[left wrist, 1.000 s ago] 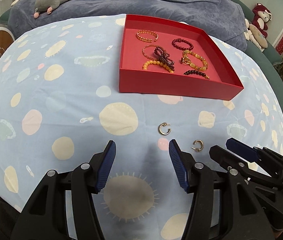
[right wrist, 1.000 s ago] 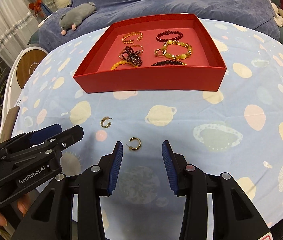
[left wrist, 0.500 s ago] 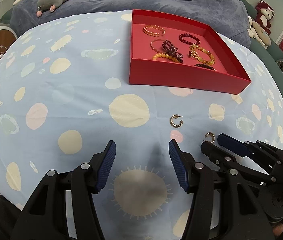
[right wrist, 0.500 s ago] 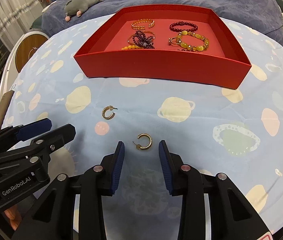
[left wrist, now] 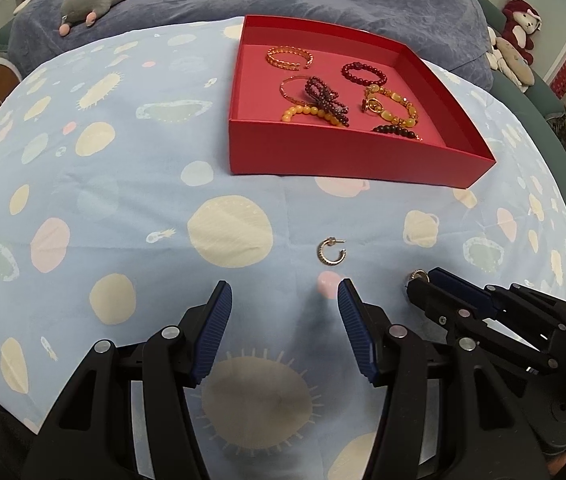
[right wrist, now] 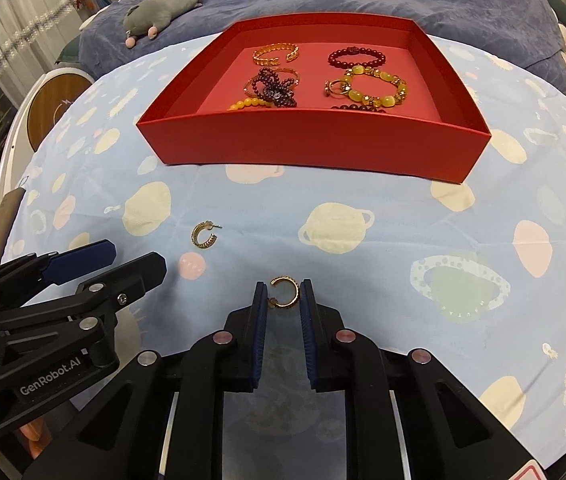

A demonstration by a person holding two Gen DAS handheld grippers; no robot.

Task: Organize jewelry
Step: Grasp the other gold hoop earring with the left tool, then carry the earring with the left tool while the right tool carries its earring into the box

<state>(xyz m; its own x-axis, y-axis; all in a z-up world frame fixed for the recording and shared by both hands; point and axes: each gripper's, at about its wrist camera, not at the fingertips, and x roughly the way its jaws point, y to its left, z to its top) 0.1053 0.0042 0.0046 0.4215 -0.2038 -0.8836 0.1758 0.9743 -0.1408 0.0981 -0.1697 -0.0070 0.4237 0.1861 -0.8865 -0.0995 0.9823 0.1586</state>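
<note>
In the left wrist view the left hand-held gripper (left wrist: 283, 300) is held wide open and empty short of a gold hoop earring (left wrist: 331, 252) on the counter (left wrist: 123, 184), while in the right wrist view the second earring (right wrist: 285, 292) is pinched between the nearly closed right hand-held gripper (right wrist: 284, 294), near the red tray (right wrist: 311, 148).

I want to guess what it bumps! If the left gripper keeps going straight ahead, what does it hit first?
Probably the gold hoop earring on the tablecloth, which lies just ahead of the open left gripper, slightly right of centre. Beyond it stands the red box. Depth is uncertain.
</note>
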